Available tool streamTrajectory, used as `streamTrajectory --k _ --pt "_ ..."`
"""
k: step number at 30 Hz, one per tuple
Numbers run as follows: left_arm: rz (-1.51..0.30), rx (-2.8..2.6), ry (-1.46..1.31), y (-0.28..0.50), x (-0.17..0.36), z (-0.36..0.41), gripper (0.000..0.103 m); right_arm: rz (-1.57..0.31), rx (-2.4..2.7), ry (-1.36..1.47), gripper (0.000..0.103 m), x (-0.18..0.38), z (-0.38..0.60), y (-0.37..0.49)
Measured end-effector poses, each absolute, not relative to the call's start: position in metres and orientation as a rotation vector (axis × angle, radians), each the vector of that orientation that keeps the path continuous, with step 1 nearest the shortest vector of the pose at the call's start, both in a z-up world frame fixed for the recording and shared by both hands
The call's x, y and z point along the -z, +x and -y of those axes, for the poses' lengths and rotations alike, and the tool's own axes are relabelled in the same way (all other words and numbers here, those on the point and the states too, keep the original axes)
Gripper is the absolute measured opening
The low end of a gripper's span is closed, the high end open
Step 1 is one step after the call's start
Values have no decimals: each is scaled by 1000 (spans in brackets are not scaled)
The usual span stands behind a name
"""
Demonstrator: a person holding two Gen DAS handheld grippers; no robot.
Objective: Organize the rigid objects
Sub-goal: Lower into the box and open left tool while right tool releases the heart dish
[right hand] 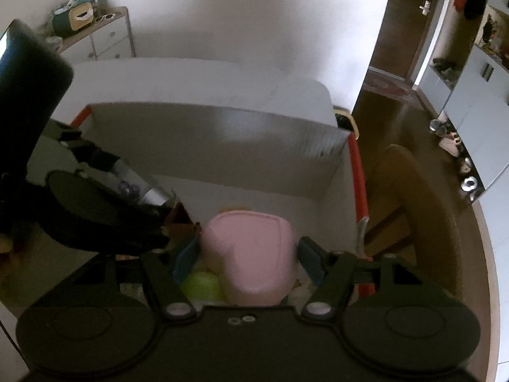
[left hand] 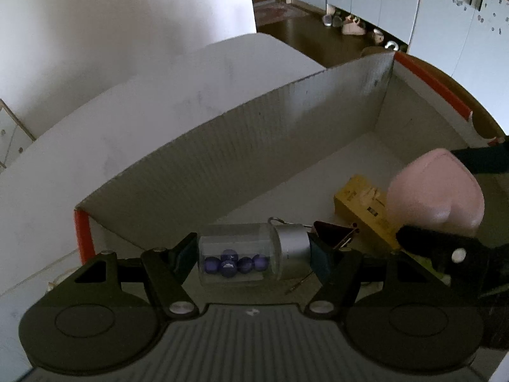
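With both loads hanging over the cardboard box (left hand: 222,146), your right tongs (right hand: 251,254) pinching the pink container (right hand: 251,254) could knock your left tongs (left hand: 254,251), which pinch the clear bead jar (left hand: 241,253) endwise, and tip it loose.

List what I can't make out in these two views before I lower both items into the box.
- Green round object: right wrist view, mostly behind the pink plastic container.
- Yellow carton: left wrist view, print too small, right end behind that container.
- White cardboard box floor nearest the cameras: hidden by the grippers' bodies.
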State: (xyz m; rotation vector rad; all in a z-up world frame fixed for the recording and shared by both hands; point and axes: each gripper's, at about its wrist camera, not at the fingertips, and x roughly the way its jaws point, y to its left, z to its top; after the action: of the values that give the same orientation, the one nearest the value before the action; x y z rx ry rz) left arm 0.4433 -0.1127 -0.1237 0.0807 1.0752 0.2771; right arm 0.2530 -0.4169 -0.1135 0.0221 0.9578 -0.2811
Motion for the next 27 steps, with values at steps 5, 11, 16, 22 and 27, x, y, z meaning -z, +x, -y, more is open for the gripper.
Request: streamTrajectory --k 5,11,16,22,27 --pt "-1091 -274 69 444 126 112 72 -966 273 22 68 117 414 255" --pt "-1132 -271 39 448 130 111 71 -962 278 32 69 115 414 254" --pt "-1165 -274 31 445 133 112 72 -961 285 40 74 110 415 252" --pt "-1169 -271 40 439 128 117 73 -950 297 59 78 103 411 247" --pt "-1139 -269 38 435 117 119 74 -945 296 49 81 100 408 242"
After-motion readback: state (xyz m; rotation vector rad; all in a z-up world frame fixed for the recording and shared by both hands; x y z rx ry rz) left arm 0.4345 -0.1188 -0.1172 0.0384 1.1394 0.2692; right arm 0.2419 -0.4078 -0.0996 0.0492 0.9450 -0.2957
